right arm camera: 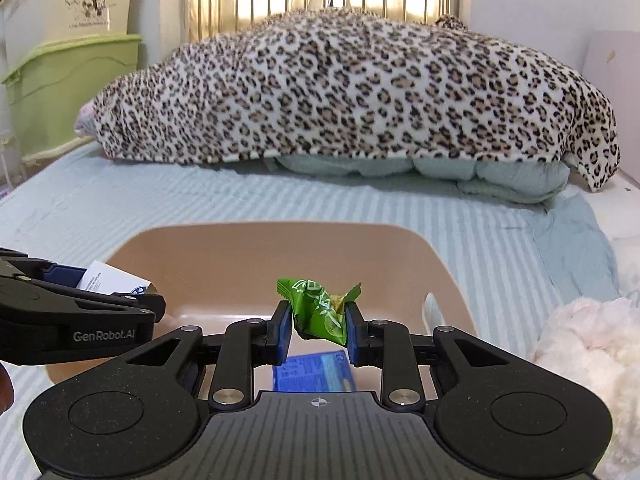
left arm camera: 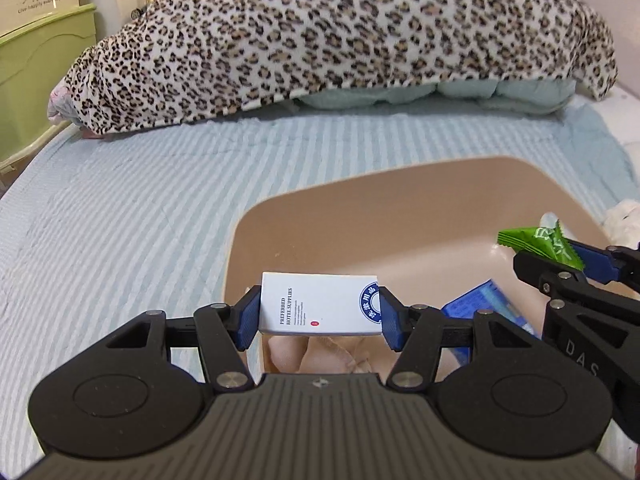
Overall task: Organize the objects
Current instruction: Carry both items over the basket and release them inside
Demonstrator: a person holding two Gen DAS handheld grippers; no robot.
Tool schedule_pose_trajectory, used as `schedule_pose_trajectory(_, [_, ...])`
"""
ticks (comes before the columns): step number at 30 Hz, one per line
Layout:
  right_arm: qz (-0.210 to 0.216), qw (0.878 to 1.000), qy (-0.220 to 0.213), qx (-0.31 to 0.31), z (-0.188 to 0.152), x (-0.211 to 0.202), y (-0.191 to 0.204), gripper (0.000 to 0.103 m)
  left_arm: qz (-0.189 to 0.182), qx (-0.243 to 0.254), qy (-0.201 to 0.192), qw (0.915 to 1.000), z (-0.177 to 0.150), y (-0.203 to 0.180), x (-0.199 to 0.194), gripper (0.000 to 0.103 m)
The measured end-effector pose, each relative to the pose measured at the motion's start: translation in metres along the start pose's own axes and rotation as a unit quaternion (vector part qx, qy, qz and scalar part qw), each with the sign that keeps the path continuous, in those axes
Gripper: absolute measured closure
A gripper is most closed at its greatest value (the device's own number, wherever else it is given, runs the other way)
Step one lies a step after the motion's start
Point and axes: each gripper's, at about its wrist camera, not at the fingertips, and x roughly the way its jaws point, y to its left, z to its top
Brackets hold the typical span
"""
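Note:
My left gripper [left arm camera: 318, 312] is shut on a white box [left arm camera: 320, 303] printed "Preferred Hotel Supplies" and holds it over the tan plastic basin [left arm camera: 400, 200] on the bed. My right gripper [right arm camera: 318, 318] is shut on a crumpled green packet [right arm camera: 318, 308] and holds it above the same basin [right arm camera: 280, 240]. A blue packet [right arm camera: 314, 372] lies on the basin floor below it; it also shows in the left wrist view [left arm camera: 486, 304]. The right gripper [left arm camera: 576, 256] with the green packet [left arm camera: 540, 242] shows at the right of the left wrist view. The left gripper [right arm camera: 120, 294] with the white box [right arm camera: 116, 280] shows at the left of the right wrist view.
The basin stands on a pale blue striped bedsheet [left arm camera: 120, 208]. A leopard-print blanket [right arm camera: 352, 92] is heaped over a light green quilt [right arm camera: 440, 172] at the back. Green and cream storage bins [right arm camera: 68, 92] stand at the far left. A fluffy white item [right arm camera: 588, 344] lies at the right.

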Motion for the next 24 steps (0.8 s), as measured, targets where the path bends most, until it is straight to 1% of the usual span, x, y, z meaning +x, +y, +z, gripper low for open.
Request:
schedule_pose_trajectory(1, [-0.001,1.000,0.005,-0.002,-0.001,0.002,0.000,0.074,0.005,-0.004,0.005,1.0000,-0.001,0.000,0.003,0.042])
schedule_pose_trajectory(2, [0.000,1.000,0.009,-0.002,-0.003,0.004,0.000,0.066,0.008,-0.010,0.008,0.9999,0.000,0.000,0.006,0.041])
schedule_pose_trajectory(3, [0.000,1.000,0.011,-0.001,-0.004,0.004,-0.001,0.054,0.005,-0.016,0.011,0.9998,0.000,0.001,0.006,0.036])
schedule_pose_trajectory(4, [-0.001,1.000,0.012,0.001,-0.006,0.003,-0.002,0.053,-0.002,-0.018,0.013,0.9997,-0.001,0.002,0.005,0.032])
schedule_pose_trajectory(5, [0.000,1.000,0.011,0.003,-0.007,0.001,-0.003,0.052,-0.007,-0.016,0.011,0.9998,-0.001,0.002,0.003,0.024])
schedule_pose_trajectory(6, [0.001,1.000,0.008,0.005,-0.008,-0.003,-0.004,0.049,-0.004,-0.011,0.004,0.9999,-0.002,0.001,0.000,0.019])
schedule_pose_trajectory(7, [-0.001,1.000,0.005,0.007,-0.009,-0.007,-0.005,0.041,0.006,-0.005,-0.007,0.9999,-0.003,0.000,-0.005,0.017])
schedule_pose_trajectory(8, [-0.003,1.000,0.001,0.008,-0.010,-0.011,-0.006,0.037,0.017,0.000,-0.018,0.9997,-0.004,-0.001,-0.009,0.011])
schedule_pose_trajectory(9, [-0.005,1.000,-0.005,0.010,-0.010,-0.016,-0.008,0.035,0.026,0.003,-0.028,0.9993,-0.004,-0.002,-0.014,0.009])
schedule_pose_trajectory(10, [-0.004,1.000,-0.009,0.012,-0.010,-0.020,-0.009,0.034,0.030,0.004,-0.035,0.9989,-0.005,-0.002,-0.019,0.009])
schedule_pose_trajectory(12, [-0.002,1.000,-0.016,0.013,-0.010,-0.030,-0.011,0.027,0.021,0.006,-0.038,0.9990,-0.006,0.000,-0.027,0.009])
schedule_pose_trajectory(14, [-0.002,1.000,-0.025,0.011,-0.009,-0.041,-0.012,0.025,0.014,0.009,-0.041,0.9990,-0.009,0.004,-0.037,0.008])
schedule_pose_trajectory(16, [-0.003,0.999,-0.034,0.009,-0.010,-0.052,-0.013,0.021,0.016,0.009,-0.051,0.9985,-0.013,0.008,-0.048,0.007])
schedule_pose_trajectory(18, [-0.001,0.999,-0.038,0.011,-0.012,-0.063,-0.015,0.014,0.011,0.007,-0.057,0.9983,-0.017,0.012,-0.058,0.006])
schedule_pose_trajectory(21, [0.002,0.999,-0.037,0.004,-0.020,-0.074,-0.016,0.014,-0.001,0.011,-0.054,0.9985,-0.026,0.019,-0.069,0.006])
schedule_pose_trajectory(24, [0.003,1.000,-0.023,-0.012,-0.031,-0.077,-0.014,0.013,0.000,0.015,-0.053,0.9985,-0.037,0.027,-0.079,0.006])
